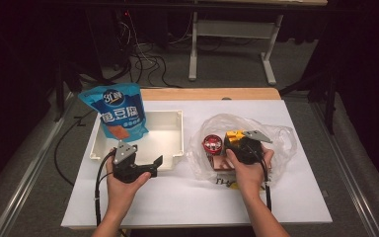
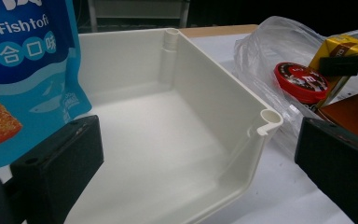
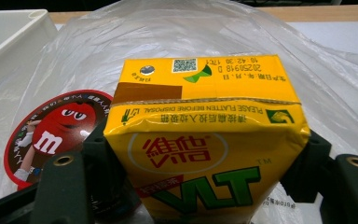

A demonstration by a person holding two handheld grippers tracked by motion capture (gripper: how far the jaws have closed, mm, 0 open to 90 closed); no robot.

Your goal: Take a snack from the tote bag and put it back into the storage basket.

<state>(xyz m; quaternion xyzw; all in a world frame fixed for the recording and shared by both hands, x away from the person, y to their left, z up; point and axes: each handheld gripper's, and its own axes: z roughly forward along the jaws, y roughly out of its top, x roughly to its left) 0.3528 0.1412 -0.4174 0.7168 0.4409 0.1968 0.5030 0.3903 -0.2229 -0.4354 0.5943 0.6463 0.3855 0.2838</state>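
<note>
Yellow drink carton (image 3: pixel 205 154) sits closest to the lens in the right gripper view, held between the two black jaws of the right gripper (image 3: pixel 205 186), which press on its two sides. It is in the clear plastic bag (image 1: pixel 276 136) on the right part of the white surface (image 1: pixel 177 197), just beside a round red candy tin (image 1: pixel 211 143) and a brown flat packet (image 1: pixel 222 163), both also in the bag.

I judge the work to be moving the groceries from the bag into the white tray (image 1: pixel 180 131), and it looks near its beginning. A blue fish tofu pouch (image 1: pixel 116 111) stands upright at the far left corner of the tray, though I cannot tell whether it rests inside or leans on the rim. Otherwise, the tray floor is bare. The carton is gripped but not yet out of the bag, so it, the tin and the packet remain to be moved.

The left gripper (image 1: pixel 150 165) waits at the near edge of the tray with jaws wide apart and nothing between them.
</note>
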